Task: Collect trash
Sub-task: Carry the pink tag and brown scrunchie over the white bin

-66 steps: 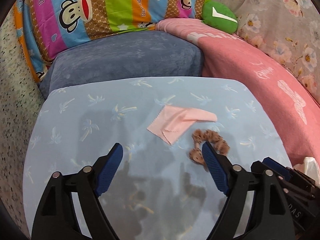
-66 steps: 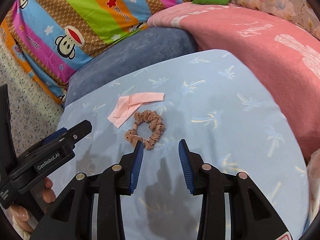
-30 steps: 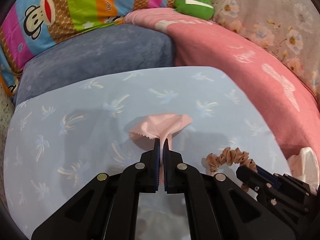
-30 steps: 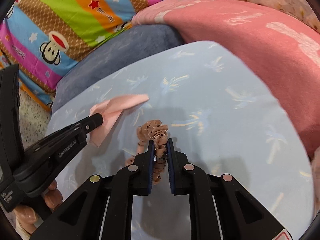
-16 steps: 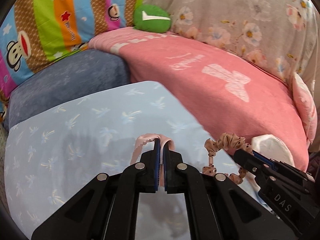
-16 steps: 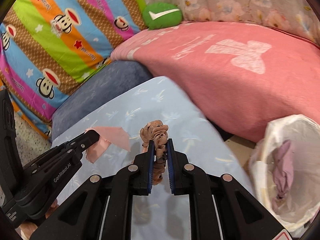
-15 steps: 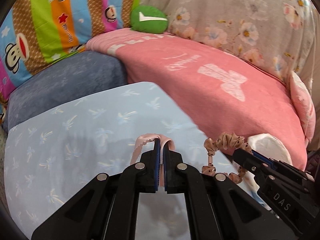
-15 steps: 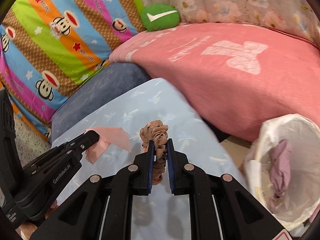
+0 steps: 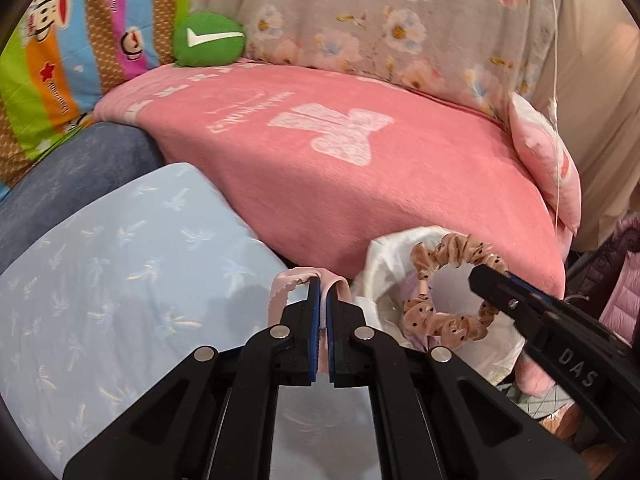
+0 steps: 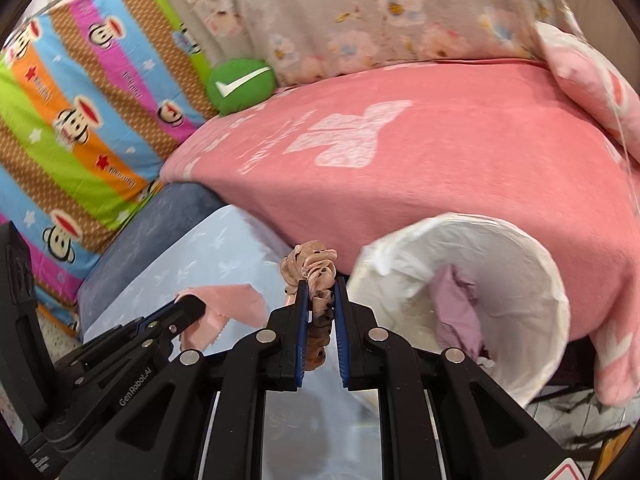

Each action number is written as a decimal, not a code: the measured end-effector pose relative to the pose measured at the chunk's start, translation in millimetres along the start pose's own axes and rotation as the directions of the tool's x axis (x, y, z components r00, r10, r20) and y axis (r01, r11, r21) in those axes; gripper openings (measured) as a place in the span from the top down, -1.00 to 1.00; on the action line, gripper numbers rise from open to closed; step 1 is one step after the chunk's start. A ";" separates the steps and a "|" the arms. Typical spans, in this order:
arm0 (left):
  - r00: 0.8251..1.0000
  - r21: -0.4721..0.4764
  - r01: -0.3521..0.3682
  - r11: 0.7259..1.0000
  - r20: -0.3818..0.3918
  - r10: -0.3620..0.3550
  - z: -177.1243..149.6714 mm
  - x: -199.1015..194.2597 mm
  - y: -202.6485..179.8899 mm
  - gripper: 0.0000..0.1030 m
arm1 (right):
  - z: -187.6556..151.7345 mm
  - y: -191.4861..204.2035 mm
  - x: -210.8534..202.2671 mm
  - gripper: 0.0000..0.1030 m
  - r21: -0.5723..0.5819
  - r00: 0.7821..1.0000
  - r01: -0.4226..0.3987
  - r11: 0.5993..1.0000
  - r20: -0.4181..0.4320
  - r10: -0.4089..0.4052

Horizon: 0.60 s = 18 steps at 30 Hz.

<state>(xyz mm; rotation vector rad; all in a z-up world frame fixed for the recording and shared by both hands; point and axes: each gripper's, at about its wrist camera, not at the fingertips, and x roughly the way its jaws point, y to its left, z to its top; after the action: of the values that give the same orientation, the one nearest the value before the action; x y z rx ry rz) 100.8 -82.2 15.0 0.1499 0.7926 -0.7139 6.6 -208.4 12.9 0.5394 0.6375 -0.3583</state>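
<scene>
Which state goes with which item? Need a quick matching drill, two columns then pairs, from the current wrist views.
Items
1. pink cloth
2. scrunchie
3. purple rag
4. green cushion

States
A. lying inside the white-lined bin
B. clamped in the right gripper
C. resting at the back on the pink blanket
D. clamped in the left gripper

Pairs: 1-D, 2-B, 3-A, 4-C
</scene>
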 end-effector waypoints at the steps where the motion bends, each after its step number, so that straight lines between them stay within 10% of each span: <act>1: 1.000 0.010 0.003 1.000 -0.010 -0.003 -0.1 4.1 -6.9 0.95 | -0.8 -8.0 -3.2 0.77 0.016 1.000 0.002 1.000 0.005 -0.002; 18: 0.998 0.094 0.047 0.994 -0.041 -0.043 9.6 32.5 -83.3 0.95 | 17.8 -89.0 -25.5 0.77 0.130 0.996 0.021 0.991 0.083 -0.032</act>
<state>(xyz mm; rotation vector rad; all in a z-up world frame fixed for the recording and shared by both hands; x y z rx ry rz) 69.1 -166.2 10.2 0.2330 0.8016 -0.7937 -46.3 -286.4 9.2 0.6367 0.5425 -0.4473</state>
